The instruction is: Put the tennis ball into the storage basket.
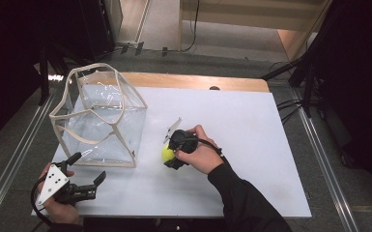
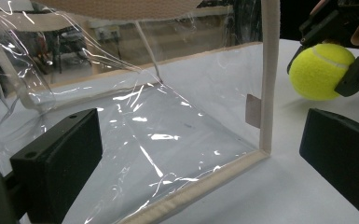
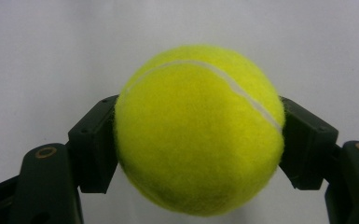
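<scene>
White table (image 1: 251, 145) carries a clear bag (image 1: 101, 121) at the upper left of the high view. At centre, the right tool (image 1: 170, 155) clamps a ball (image 1: 167, 153) between both jaws. At lower left, the left tool (image 1: 88, 169) gapes wide, just beside the bag.

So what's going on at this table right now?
A person is working with a handheld gripper in each hand. The right gripper is shut on a yellow tennis ball, held just right of a clear plastic bag with cream trim that stands open on the white table. The left gripper is open, holding nothing, its jaws pointing at the bag's near corner.
</scene>
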Demonstrator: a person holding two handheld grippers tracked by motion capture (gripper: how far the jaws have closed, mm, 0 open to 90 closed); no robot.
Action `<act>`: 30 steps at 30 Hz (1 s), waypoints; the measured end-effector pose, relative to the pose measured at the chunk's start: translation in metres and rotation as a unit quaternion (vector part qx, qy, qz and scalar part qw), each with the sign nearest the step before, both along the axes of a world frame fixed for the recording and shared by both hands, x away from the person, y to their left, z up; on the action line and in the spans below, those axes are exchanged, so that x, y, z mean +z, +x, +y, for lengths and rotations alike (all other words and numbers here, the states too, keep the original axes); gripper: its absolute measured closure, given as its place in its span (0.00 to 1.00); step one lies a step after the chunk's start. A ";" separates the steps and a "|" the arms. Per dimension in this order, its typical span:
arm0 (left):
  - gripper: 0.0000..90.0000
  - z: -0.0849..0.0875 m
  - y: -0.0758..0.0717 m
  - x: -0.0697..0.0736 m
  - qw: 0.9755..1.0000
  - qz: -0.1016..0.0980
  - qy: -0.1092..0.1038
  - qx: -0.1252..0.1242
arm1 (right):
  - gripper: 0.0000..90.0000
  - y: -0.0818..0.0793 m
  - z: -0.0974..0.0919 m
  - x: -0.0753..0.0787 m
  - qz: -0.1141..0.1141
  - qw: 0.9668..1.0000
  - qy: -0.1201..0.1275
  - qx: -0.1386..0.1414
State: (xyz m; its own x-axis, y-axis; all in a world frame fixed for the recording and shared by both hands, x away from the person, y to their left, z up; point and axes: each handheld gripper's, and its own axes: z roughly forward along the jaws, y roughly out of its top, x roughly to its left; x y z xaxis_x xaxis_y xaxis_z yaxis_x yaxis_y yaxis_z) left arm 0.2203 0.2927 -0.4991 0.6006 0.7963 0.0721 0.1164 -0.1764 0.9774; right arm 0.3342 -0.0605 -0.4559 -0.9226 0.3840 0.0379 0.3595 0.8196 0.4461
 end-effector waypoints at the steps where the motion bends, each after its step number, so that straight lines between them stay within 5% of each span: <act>1: 0.00 0.000 0.000 0.000 1.000 0.000 0.000 0.000 | 0.26 0.001 0.001 0.001 -0.002 1.000 0.002 0.004; 30: 0.00 0.001 0.001 0.000 1.000 0.001 -0.003 -0.001 | 0.26 0.009 0.029 0.046 0.009 0.999 0.028 0.019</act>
